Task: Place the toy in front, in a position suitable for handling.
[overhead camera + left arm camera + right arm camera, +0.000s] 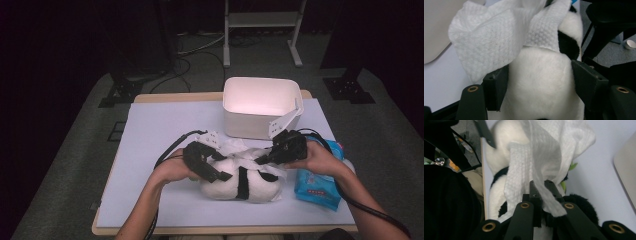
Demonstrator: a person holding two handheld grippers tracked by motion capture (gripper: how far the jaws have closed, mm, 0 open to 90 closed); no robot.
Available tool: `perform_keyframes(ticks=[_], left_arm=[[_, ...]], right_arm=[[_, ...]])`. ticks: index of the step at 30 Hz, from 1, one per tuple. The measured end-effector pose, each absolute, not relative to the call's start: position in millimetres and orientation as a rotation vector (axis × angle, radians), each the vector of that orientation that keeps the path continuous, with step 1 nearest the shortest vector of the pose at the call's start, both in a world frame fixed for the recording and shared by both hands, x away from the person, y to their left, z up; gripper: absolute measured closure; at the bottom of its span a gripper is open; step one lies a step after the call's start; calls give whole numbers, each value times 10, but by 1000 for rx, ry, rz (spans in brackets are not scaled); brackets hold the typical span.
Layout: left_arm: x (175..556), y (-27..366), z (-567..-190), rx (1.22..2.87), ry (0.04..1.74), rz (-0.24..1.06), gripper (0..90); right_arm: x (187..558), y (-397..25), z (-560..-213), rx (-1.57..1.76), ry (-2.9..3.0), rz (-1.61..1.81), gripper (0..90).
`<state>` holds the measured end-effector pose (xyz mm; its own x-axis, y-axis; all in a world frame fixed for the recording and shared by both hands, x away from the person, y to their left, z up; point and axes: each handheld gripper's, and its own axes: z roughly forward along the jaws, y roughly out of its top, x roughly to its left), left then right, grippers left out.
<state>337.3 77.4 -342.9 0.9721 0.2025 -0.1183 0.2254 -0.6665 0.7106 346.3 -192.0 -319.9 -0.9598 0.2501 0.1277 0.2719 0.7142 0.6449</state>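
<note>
Trouble could come if the right gripper (264,159) tugs hard: the thin wet wipe (549,157) pinched tight in its jaws may rip or slip out. The left gripper (223,175) hugs the toy panda (544,82) with its jaws wide around the fluffy body. The panda is soft, white and black, lying near the front edge of the table (150,130), with the wipe draped over it.
</note>
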Motion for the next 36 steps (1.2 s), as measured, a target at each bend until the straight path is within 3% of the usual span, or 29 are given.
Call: perform_keyframes(ticks=[7,18,26,36], left_arm=[[3493,820,-3483,2285,400,-27,329],[3586,821,-3386,2307,443,133,337],[3530,892,-3257,2283,408,180,276],[3573,934,-3428,2293,469,221,250]], right_arm=[[3443,-1911,-3122,-420,-2882,-1103,855],[3320,-1866,-3186,-351,-2887,-1003,853],[3540,-1871,-3196,-460,-2917,-1091,855],[3716,-1750,-3129,-537,-2989,-1123,845]])
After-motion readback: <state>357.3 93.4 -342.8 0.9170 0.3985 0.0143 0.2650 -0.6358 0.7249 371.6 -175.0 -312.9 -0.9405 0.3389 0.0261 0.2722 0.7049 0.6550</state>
